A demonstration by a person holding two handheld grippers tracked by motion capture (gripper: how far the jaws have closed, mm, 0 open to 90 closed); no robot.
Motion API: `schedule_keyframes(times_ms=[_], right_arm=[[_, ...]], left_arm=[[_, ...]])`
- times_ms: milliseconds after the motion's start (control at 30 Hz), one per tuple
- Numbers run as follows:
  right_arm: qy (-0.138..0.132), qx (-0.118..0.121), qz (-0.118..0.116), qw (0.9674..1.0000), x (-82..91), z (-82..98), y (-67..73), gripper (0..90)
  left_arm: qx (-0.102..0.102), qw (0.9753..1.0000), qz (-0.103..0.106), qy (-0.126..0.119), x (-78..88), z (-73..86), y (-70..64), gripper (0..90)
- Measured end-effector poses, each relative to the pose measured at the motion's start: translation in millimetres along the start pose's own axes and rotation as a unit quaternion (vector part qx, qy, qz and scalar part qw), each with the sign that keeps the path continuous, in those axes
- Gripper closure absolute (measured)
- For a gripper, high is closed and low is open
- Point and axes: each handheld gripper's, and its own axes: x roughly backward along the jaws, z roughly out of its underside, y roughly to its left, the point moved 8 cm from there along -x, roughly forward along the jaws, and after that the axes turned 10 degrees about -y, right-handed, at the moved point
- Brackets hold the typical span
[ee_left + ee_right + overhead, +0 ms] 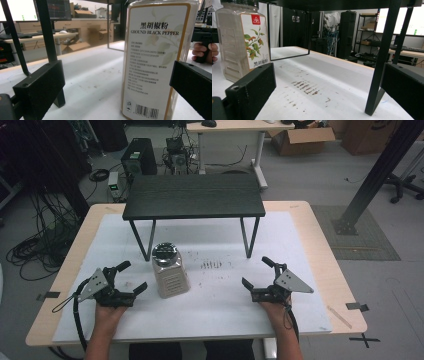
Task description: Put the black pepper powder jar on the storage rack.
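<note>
Two grippers, left [131, 277] and right [256, 273], both gaping, pepper jar [170, 270] between, cap cropped in gripper views

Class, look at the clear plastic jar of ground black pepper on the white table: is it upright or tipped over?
Upright. The clear plastic pepper jar stands on its base on the white table, silver lid uppermost, and its label reads level.

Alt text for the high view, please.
A person's two hands rest on a white-covered table, each holding an open gripper, left gripper and right gripper, either side of an upright pepper jar. A small black stand sits behind it.
</note>
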Motion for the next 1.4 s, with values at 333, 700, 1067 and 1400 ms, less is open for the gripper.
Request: schedule_keyframes(times_ms=[333,700,1067,1400], right_arm=[[-0.002,0.002,0.000,1.0000,0.3,-0.3,0.4,0.0],[-0.006,0.007,-0.001,1.0000,0.9,-1.1,1.4,0.0],[-0.010,0.007,-0.003,0.9999,1.4,-1.6,1.7,0.0],[-0.011,0.006,-0.003,0.9999,1.7,-1.7,1.5,0.0]], left_arm=[[-0.007,1.0000,0.000,0.001,-0.1,0.1,-1.2,0.3],[-0.001,1.0000,-0.008,-0.004,0.8,-1.1,0.9,0.3],[0.017,0.9998,0.007,-0.007,-1.8,-15.7,0.0,0.2],[0.037,0.9983,0.046,-0.006,-13.2,-30.4,-12.8,0.2]])
